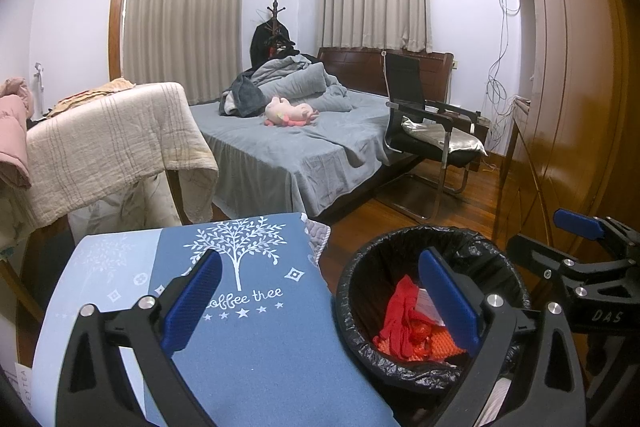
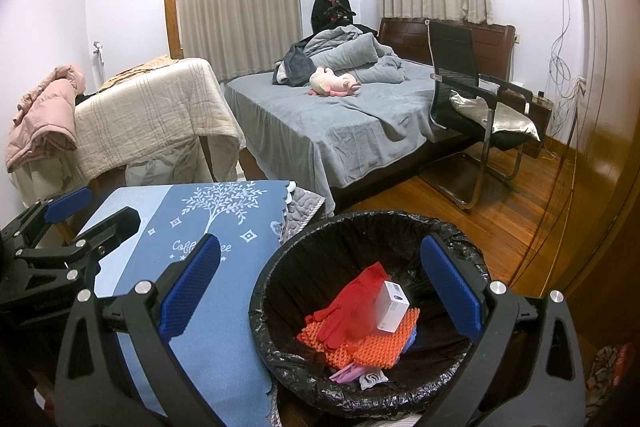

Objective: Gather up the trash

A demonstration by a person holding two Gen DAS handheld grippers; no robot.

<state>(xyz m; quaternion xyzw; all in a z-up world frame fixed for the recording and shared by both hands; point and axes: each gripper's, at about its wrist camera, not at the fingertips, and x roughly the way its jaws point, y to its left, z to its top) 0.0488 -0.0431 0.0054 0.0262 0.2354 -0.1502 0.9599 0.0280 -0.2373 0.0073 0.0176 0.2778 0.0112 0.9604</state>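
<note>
Both claws sit nearest the lens, spread wide with nothing between the blue pads; left gripper [image 1: 320, 303] straddles the gap between table edge and bin, right gripper [image 2: 320, 297] hangs almost directly over the bin mouth.

Room behind, largest first: bed [image 2: 340, 131] with grey cover and heaped bedding; wooden wardrobe [image 1: 568, 75] on the right; blanket-draped furniture [image 2: 160, 115] on the left; black chair [image 2: 472, 95] beside the bed; small table under a blue cloth [image 1: 256, 339] printed with a white tree, touching or just beside the bin.

Bin [image 2: 280, 291], round, black liner folded over the rim, stands on the wood floor right of the table; inside lie a red glove [image 2: 344, 307], an orange textured mat [image 2: 376, 343], a white box [image 2: 392, 307] resting tilted on top, and small pale scraps at the bottom.

Trash already collected lies below and slightly right of the right claw, lower right of the left; right hand is nearer the bin. No loose trash shows on the blue cloth; judgement: collection is well along, and any next pick would lie away from the bin, leftward.
</note>
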